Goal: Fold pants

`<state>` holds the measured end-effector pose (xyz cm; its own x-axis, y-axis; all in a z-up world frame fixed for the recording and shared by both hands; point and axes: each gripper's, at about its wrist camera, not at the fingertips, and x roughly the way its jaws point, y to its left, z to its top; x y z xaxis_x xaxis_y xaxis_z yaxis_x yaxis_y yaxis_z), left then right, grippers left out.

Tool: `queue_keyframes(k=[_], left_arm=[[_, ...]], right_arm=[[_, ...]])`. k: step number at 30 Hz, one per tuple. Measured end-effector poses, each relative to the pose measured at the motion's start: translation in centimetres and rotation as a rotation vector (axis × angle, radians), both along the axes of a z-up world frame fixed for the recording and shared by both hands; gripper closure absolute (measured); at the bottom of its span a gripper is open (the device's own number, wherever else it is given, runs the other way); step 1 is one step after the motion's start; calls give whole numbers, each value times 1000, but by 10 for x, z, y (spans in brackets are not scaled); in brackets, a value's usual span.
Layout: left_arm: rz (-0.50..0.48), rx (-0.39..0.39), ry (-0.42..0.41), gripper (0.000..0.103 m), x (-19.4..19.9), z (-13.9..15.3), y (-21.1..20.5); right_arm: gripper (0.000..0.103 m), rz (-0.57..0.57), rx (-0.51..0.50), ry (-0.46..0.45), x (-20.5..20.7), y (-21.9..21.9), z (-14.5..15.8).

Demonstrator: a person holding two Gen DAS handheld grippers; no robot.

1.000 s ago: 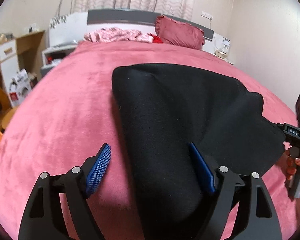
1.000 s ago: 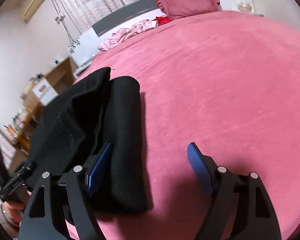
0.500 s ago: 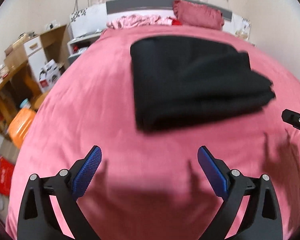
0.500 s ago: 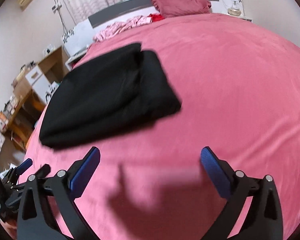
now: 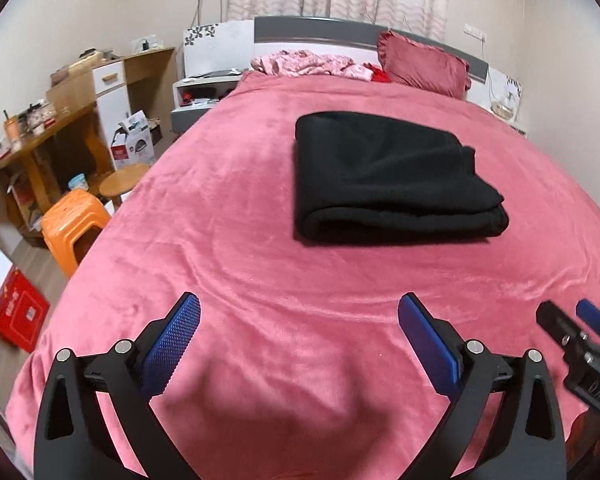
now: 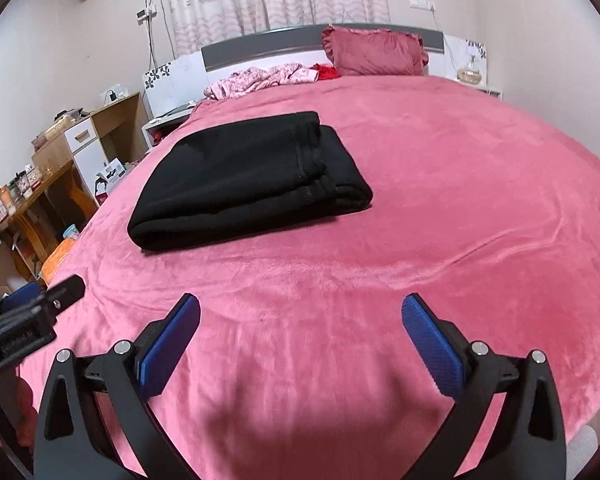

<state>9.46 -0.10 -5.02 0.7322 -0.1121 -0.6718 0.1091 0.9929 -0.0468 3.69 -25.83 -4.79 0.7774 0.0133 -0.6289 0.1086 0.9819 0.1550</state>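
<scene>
Change: I've let go and pulled both grippers back | pants [image 5: 392, 176] now lie as a folded black bundle mid-bed [image 5: 228, 240] | left gripper [image 5: 298, 334] fingers wide, empty | right gripper [image 6: 300, 334] same | fold looks finished, I judge.

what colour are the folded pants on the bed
Black; the folded pants show best in the right wrist view, lying on the pink bedspread.

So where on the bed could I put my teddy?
The pink blanket is bare right of the black pants, and in the strip between the pants and both open grippers. It is crowded by the headboard: a pillow and crumpled clothes.
</scene>
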Motion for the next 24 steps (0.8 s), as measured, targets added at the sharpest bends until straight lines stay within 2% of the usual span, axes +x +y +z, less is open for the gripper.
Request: queue_keyframes(k=[4,8,13,24], left_arm=[[11,10,-6,5,-14,4,-1],[4,67,-45,5,-30,10,-5],[17,40,-32,5,-35,13,-3],[14,65,-65,5,-42,17,-7]], right_arm=[[2,-4,-8,-22,-6,3,6],[2,2,-19,-54,-9,8,12],[2,28,-29,-65,-7,13,13],[2,41,-39,-82,-3,18,14]])
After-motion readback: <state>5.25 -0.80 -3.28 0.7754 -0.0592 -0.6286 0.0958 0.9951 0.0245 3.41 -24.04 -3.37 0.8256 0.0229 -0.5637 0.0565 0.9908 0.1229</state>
